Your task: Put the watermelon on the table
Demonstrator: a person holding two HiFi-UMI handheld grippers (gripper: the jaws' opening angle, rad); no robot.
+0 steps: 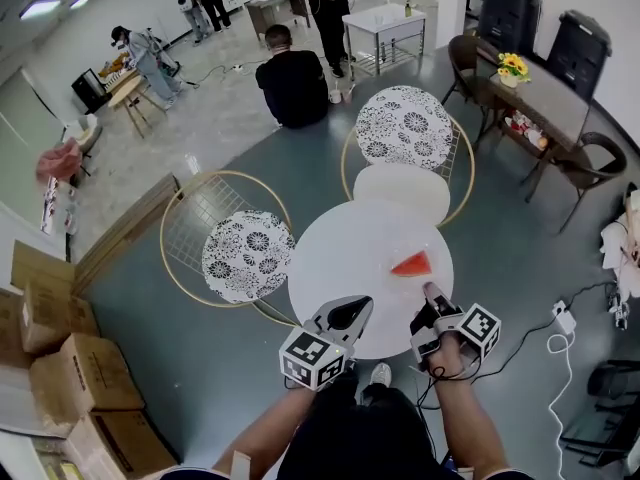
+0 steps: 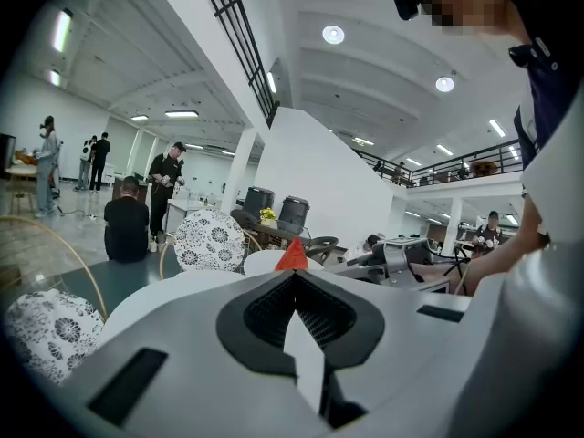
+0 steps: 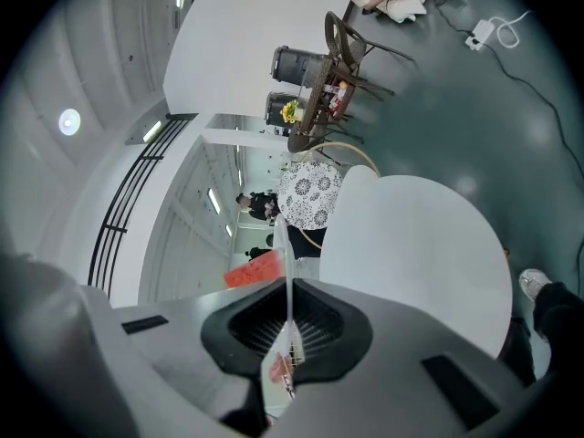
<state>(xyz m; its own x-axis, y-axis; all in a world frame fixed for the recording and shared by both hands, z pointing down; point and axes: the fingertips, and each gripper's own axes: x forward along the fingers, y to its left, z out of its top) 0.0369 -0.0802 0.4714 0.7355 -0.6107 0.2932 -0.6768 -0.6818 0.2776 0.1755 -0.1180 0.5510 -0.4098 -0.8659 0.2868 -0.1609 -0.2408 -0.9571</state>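
Right gripper: its jaws are pressed together on the edge of a thin clear sheet. It looks like wrap or a tray rim; you can't tell which.

The watermelon lies just beyond those jaws at 12 o'clock, carried on that sheet over the right part of the round white surface. It's a red wedge with its long flat edge running 9 to 3 and its point toward 1. No view shows whether it rests on the surface or hangs just above it.

Left gripper: jaws together and pinching nothing, over the near edge of the surface. From there the wedge sits at 2 o'clock, near but apart. Your right hand is the nearer one and has the load.

Nothing lies on the surface around the wedge, so judge the set-down spot open.

Beyond: a patterned cushion chair at 10 o'clock beside the surface. A smaller white round top touches it at 12. A second patterned chair stands behind that. A person sits on the floor, well apart.
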